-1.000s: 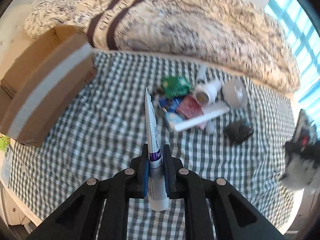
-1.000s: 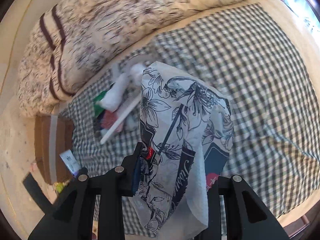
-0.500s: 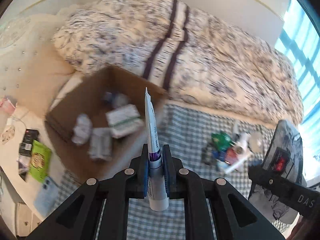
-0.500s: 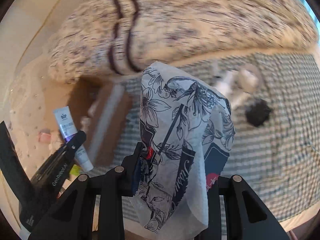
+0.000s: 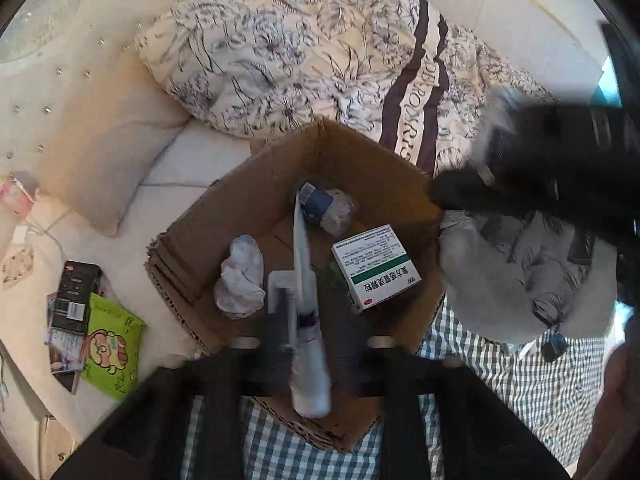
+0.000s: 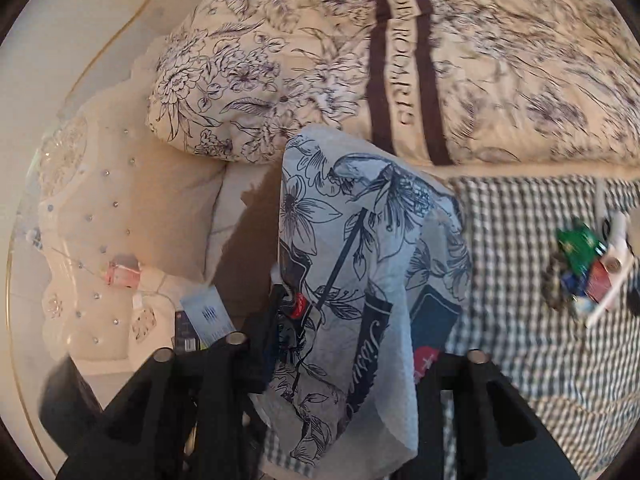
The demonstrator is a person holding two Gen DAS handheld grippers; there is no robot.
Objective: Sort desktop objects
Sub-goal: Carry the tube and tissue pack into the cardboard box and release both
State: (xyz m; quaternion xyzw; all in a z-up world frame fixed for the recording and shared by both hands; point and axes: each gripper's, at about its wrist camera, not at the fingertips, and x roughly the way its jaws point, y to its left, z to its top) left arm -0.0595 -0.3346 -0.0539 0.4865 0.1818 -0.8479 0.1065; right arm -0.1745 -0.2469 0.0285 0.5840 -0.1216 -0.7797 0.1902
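Observation:
An open cardboard box [image 5: 256, 184] lies below my left gripper [image 5: 314, 312]. Its jaws are opening, and the white tube with a purple band [image 5: 308, 360] stands loose and tilted between them, over the box. Inside the box are a crumpled tissue [image 5: 240, 280], a white-and-green medicine box [image 5: 376, 268] and a blue-capped bottle [image 5: 320, 204]. My right gripper [image 6: 352, 344] has the floral tissue pack [image 6: 360, 248] between its jaws, which are opening. The pack [image 5: 516, 276] hangs at the box's right rim. The box [image 6: 252, 248] shows as a brown edge behind it.
A floral quilt [image 5: 312, 52] is heaped behind the box, with a pillow [image 5: 112, 152] to its left. A green packet [image 5: 112, 344] and a black carton [image 5: 74, 292] lie on the left ledge. The pile of small items [image 6: 584, 276] sits on the checked sheet [image 6: 520, 240].
Both hands have swung from the pile over to the cardboard box. The left jaws have spread and the tube now leans loose. The tissue pack sits unchanged in the right jaws.

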